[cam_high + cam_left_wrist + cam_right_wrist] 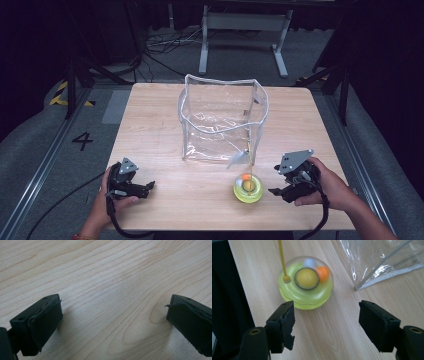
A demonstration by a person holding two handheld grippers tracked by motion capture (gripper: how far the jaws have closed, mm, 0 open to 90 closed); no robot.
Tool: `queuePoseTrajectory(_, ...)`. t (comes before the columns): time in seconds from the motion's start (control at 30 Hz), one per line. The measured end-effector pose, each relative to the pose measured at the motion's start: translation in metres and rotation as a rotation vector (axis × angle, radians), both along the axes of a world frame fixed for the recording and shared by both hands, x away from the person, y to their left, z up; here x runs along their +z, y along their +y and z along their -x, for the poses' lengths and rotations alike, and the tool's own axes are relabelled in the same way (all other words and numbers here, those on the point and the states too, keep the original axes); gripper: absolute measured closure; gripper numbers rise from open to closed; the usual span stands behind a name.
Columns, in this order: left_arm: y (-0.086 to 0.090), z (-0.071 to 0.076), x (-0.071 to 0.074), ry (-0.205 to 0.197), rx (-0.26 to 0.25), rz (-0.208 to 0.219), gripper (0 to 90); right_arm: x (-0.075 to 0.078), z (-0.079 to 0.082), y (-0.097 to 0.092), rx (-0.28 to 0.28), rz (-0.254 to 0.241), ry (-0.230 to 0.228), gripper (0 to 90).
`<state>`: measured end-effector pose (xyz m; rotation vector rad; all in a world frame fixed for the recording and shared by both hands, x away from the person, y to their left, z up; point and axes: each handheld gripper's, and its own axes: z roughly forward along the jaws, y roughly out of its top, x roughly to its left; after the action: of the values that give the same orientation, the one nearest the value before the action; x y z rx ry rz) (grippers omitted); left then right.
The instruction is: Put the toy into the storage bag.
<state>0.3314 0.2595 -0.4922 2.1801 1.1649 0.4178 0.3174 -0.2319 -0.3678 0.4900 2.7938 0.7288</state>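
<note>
Orange and pale balls inside the yellow-green toy point(306, 286), right gripper view.

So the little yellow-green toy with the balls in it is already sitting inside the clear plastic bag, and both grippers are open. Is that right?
Not quite. The toy is not in the bag; it sits on the table just in front of it, as the high view shows. The rest holds: the left gripper and the right gripper both have their jaws open with nothing between them.

A lab or recording studio: dark curtained walls, a lone wooden table point(150, 130), floor cables point(165, 47), hazard tape point(60, 95).
</note>
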Motion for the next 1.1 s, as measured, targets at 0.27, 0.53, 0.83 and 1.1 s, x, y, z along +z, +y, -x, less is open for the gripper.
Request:
queuePoseTrajectory(0.27, 0.000, 0.000, 0.000, -0.001, 0.000, 0.001, 0.5, 0.003, 0.004, 0.022, 0.060, 0.025, 0.013, 29.9)
queuePoseTrajectory(0.53, 0.000, 0.000, 0.000, 0.000, 0.001, -0.001, 0.5, 0.003, 0.004, 0.040, 0.105, 0.048, 0.024, 31.1)
queuePoseTrajectory(0.83, 0.000, 0.000, 0.000, 0.000, 0.000, 0.000, 0.5, 0.002, -0.001, 0.054, 0.124, 0.065, 0.032, 38.3)
queuePoseTrajectory(1.1, 0.000, 0.000, 0.000, 0.000, 0.000, -0.001, 0.5, 0.009, -0.006, 0.064, 0.130, 0.042, 0.039, 54.0)
